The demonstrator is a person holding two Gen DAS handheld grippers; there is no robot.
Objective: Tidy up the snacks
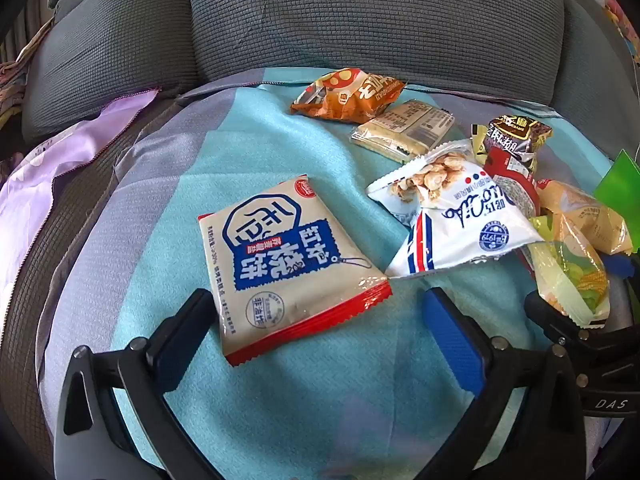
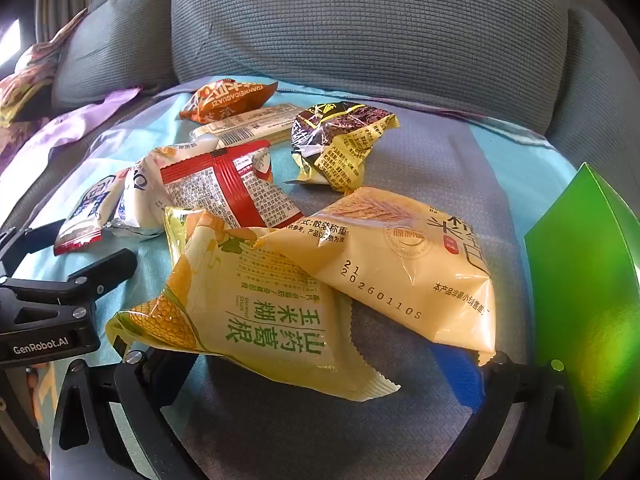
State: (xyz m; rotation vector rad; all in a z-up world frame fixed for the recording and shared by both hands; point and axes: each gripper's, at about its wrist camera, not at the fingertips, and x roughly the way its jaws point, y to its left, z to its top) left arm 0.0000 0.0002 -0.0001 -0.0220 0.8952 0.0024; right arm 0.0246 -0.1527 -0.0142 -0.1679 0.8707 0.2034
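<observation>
Loosely scattered on the blue cloth (image 1: 248,152) over a sofa seat, the snacks lie unsorted. Both tools hang tilted down, jaws wide and empty: the left gripper (image 1: 316,320) frames the white-and-blue packet (image 1: 288,256), the right gripper (image 2: 320,364) the corn packet (image 2: 256,312). Only the right view fully shows the green box (image 2: 584,304), probably their destination.

Spread over the cloth (image 1: 248,152) before the sofa cushion (image 1: 360,16). Left of the peanut packet (image 1: 460,216), apart from it: biscuit packet (image 1: 280,264). Behind the peanut packet: flat wrapped bar (image 1: 404,130), then seed packet (image 1: 344,94) farthest back. Right of the peanut packet, touching and overlapping: corn packet (image 2: 256,304), rice packet (image 2: 400,264).
</observation>
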